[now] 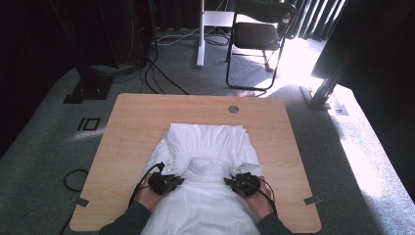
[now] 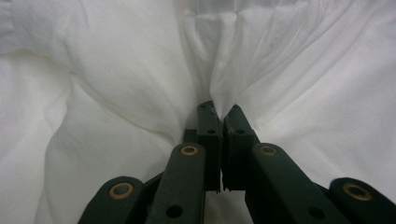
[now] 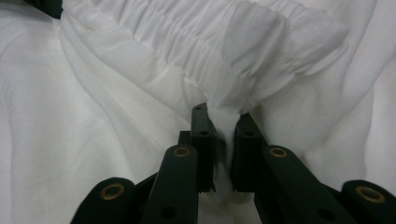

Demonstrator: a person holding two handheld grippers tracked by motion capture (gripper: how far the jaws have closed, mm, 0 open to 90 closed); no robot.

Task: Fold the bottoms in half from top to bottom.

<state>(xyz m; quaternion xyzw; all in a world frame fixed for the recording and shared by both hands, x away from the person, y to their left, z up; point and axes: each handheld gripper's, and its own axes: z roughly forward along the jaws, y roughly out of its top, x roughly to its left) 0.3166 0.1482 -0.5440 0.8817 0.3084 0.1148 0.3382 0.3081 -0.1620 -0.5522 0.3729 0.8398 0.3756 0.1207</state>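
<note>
High view, garment: the white garment (image 1: 205,161) lies spread on the wooden table (image 1: 132,127), its near part running off the table edge toward you, its far part doubled into a flat fold.
High view, hands: your forearms enter from the bottom edge; the left gripper (image 1: 165,182) and the right gripper (image 1: 243,184) sit low on the cloth, either side of a gathered band (image 1: 203,166), both pointing away from you and slightly inward.
High view, step in hand: judged from this layout, you are mid-fold, with both sides of the garment pinched and set down near the table.
Left gripper view, jaws: your jaws are closed almost flat together, with a thin pleat of the white garment (image 2: 219,93) drawn into the tips; cloth radiates from the pinch in taut creases.
Left gripper view, pose: the gripper lies low and nearly level, nosing into the fabric.
Right gripper view, jaws: your jaws stand narrow, clamping a thicker tuck of the white garment (image 3: 224,121) just below the gathered band (image 3: 224,51), which crosses above the tips.
Right gripper view, pose: low on the cloth, aimed at the band's underside.
Next move, judgement: it calls for both hands to act together, keeping the cloth evenly tensioned; an uneven pull would likely skew the fold.
</note>
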